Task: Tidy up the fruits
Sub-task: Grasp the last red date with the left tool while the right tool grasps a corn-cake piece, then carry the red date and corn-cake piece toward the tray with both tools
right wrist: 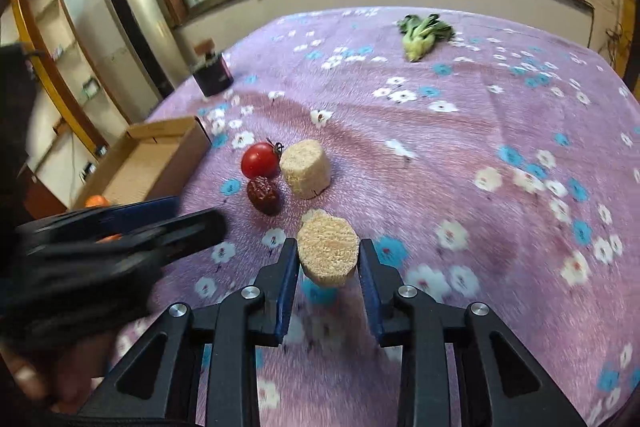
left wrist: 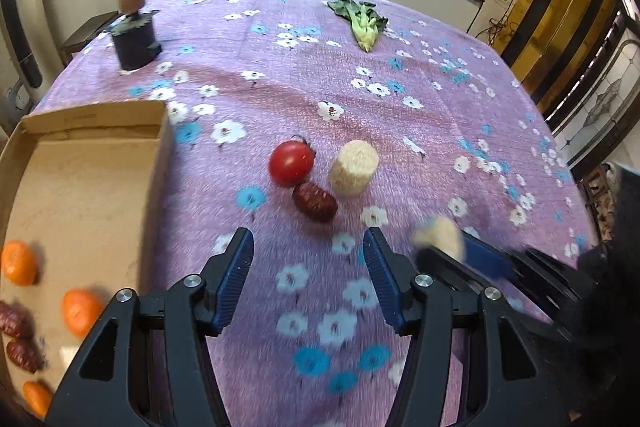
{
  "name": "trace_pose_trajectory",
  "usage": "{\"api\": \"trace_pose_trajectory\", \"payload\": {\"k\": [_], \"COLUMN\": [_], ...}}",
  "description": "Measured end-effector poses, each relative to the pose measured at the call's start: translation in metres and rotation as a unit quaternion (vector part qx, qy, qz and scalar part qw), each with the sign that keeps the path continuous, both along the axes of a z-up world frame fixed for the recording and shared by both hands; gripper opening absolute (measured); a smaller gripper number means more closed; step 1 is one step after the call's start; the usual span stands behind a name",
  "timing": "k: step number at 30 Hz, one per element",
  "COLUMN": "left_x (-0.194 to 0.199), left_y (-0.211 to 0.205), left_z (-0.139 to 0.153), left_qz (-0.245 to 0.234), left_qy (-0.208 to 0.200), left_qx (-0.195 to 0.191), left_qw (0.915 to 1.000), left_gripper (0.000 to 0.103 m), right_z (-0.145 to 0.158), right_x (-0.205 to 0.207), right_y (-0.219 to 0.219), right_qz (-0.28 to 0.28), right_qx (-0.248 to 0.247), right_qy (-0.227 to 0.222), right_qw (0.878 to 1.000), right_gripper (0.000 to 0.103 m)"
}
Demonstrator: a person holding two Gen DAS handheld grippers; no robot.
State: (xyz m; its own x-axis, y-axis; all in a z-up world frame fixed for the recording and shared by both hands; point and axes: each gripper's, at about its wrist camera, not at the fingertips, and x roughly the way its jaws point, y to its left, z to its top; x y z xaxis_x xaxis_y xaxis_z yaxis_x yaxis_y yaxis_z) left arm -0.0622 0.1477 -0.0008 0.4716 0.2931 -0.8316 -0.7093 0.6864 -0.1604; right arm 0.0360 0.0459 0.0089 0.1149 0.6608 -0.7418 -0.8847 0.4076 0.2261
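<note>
Gripping corn piece: right tongs | left tongs: agape, empty

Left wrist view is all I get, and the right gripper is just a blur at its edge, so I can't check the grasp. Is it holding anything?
Observer: Yes. In the right wrist view the right gripper has its jaws shut on a beige grain cake, with the pads against two opposite sides of it.
Operator: Is it the same kind as the one by the tomato?
Observer: It looks so. The second grain cake, next to the tomato, has the same colour and texture. From this side it also shows what looks like a small dark notch at its lower edge.
</note>
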Motion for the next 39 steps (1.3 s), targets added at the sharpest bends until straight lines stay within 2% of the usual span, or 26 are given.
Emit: {"api": "trace_pose_trajectory", "payload": {"k": [5,8,9,10,11,12,15,22,39], "left_x": [0.023,0.031,0.033,0.033,0.033,0.032,0.025,0.008,-0.041], "left_y": [0.015,0.015,0.015,0.014,0.013,0.012,0.005,-0.019,-0.045], "left_z": [-0.024,-0.025,-0.025,-0.025,-0.025,-0.025,-0.023,-0.013,0.025], "left_qz": [0.006,0.005,0.004,0.001,-0.001,-0.005,-0.014,-0.021,-0.007], "left_qy": [0.024,0.027,0.023,0.02,0.021,0.021,0.013,0.011,-0.005], "left_qx": [-0.005,0.02,0.022,0.025,0.029,0.029,0.023,0.033,0.084], "left_qw": [0.9997,0.9994,0.9995,0.9995,0.9993,0.9993,0.9996,0.9992,0.9964], "left_gripper": [0.056,0.055,0.05,0.038,0.03,0.027,0.027,0.027,0.027], "right_z": [0.007,0.009,0.009,0.01,0.011,0.011,0.013,0.02,0.041], "right_x": [0.004,0.002,0.001,0.0,0.0,0.0,-0.002,-0.011,-0.042], "right_y": [-0.033,-0.047,-0.049,-0.051,-0.054,-0.056,-0.06,-0.065,-0.068], "right_qz": [-0.016,-0.02,-0.02,-0.022,-0.023,-0.024,-0.027,-0.024,-0.009], "right_qx": [0.021,0.03,0.032,0.033,0.034,0.035,0.037,0.044,0.054], "right_qy": [0.034,0.044,0.045,0.047,0.048,0.049,0.05,0.044,0.022], "right_qw": [0.999,0.998,0.998,0.998,0.998,0.998,0.998,0.998,0.998], "right_gripper": [0.03,0.03,0.03,0.03,0.03,0.03,0.03,0.03,0.03]}}
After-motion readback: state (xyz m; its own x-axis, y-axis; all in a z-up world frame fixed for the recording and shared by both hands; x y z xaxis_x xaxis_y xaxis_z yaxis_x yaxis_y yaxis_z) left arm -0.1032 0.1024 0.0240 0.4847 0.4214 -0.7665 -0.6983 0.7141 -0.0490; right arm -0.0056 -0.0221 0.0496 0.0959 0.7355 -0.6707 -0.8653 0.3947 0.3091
